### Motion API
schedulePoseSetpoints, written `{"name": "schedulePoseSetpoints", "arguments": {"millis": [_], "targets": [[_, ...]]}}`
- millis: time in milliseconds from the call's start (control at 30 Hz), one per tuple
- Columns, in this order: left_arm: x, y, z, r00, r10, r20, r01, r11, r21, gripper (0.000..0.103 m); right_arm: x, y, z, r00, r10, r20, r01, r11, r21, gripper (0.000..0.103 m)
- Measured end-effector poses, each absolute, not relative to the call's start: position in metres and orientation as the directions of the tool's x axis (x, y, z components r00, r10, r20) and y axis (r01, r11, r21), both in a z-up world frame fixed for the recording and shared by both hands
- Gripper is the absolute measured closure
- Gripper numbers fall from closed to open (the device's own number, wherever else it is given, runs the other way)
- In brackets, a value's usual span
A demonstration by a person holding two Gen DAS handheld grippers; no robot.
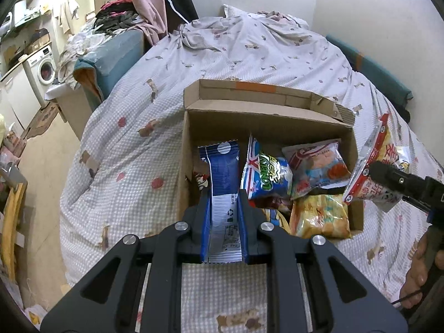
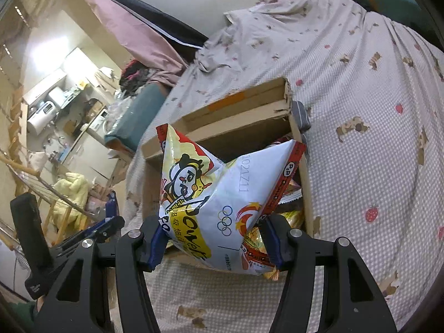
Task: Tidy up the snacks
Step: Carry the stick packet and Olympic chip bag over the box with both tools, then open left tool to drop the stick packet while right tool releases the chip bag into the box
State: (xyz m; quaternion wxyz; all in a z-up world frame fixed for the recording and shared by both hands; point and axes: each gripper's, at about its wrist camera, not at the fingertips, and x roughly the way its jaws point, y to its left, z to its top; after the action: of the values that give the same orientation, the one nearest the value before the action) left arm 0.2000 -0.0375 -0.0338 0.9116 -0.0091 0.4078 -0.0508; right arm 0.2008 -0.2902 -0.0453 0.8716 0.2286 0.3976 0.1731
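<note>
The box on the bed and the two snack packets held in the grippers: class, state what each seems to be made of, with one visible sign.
Box: corrugated cardboard, matte brown; fluted torn edge at a flap.
Blue-and-white packet in the left gripper: probably thin plastic film; crimped, zigzag-cut ends.
Panda packet in the right gripper: glossy plastic film, possibly foil-lined; shiny creases, puffed shape.

White panda snack bag [image 2: 222, 202]: "1021Z11", "P.P", Olympic rings.

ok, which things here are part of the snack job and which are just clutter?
Job:
- blue wafer pack, in left gripper
- panda chip bag, in right gripper
- cardboard box with snack bags

Clutter:
- bedsheet
- washing machine
- clothes pile
</note>
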Motion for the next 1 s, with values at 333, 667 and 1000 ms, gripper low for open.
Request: {"name": "schedulePoseSetpoints", "arguments": {"millis": [333, 667, 1000], "targets": [[0.228, -0.049, -0.058, 0.653, -0.121, -0.747, 0.130, 0.990, -0.047, 0.088, 0.235, -0.259, -0.058, 0.582, 0.520, -0.625, -0.182, 0.833, 0.523, 0.042], [0.231, -0.045, -0.067, 0.644, -0.097, -0.759, 0.096, 0.994, -0.045, 0.088, 0.255, -0.242, -0.078, 0.538, 0.539, -0.648, -0.173, 0.823, 0.542, 0.040], [0.227, -0.049, -0.063, 0.655, -0.112, -0.747, 0.116, 0.992, -0.047, 0.084, 0.253, -0.251, -0.074, 0.565, 0.526, -0.635, -0.165, 0.827, 0.538, 0.021]]}}
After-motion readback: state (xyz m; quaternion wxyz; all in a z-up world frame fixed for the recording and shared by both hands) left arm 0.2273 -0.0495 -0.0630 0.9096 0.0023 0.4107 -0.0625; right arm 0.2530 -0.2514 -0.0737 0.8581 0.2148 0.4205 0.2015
